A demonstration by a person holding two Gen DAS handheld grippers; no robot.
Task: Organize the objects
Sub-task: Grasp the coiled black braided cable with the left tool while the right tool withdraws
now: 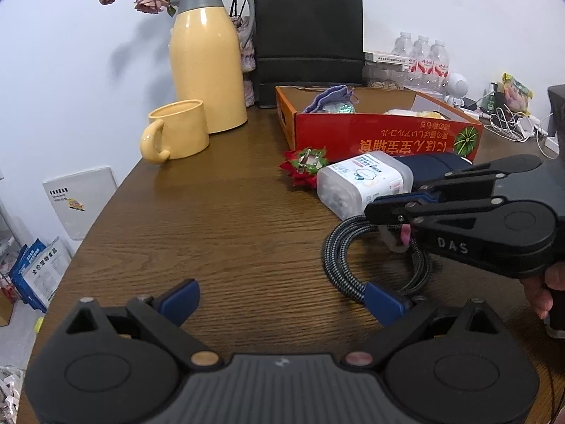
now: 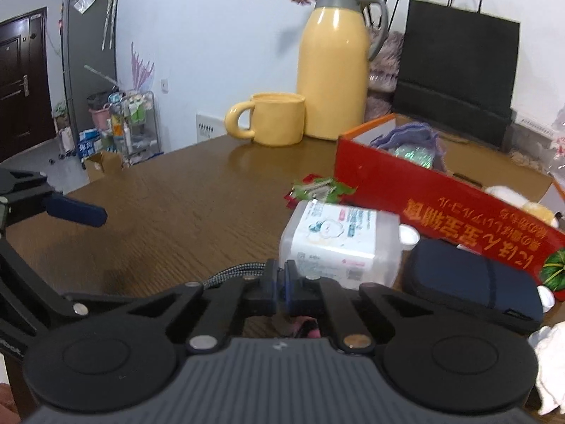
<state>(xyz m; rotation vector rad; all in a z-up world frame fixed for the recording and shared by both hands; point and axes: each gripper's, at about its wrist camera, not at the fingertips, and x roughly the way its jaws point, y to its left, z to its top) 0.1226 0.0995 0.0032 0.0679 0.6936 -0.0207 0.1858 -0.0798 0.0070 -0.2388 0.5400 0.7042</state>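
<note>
A coiled black-and-white braided cable [image 1: 339, 265] lies on the brown wooden table [image 1: 229, 212] at the front right. My right gripper [image 1: 370, 212] reaches in from the right with its jaws closed at the coil's far loop, and a small white and pink piece [image 1: 397, 238] hangs under its fingers. In the right wrist view the right gripper [image 2: 281, 288] has its blue pads pressed together, and the cable [image 2: 235, 271] runs up to the left fingertip. My left gripper [image 1: 282, 302] hovers open near the table's front edge, its right pad beside the coil.
Past the cable lie a clear plastic box of cotton swabs [image 1: 363, 180], a dark blue pouch [image 1: 434, 164] and a red-green bow [image 1: 303, 166]. Behind them stands a red open carton [image 1: 385, 137] holding a purple pouch. A yellow mug [image 1: 176, 130], yellow jug [image 1: 206, 60] and black bag [image 1: 309, 35] stand at the back.
</note>
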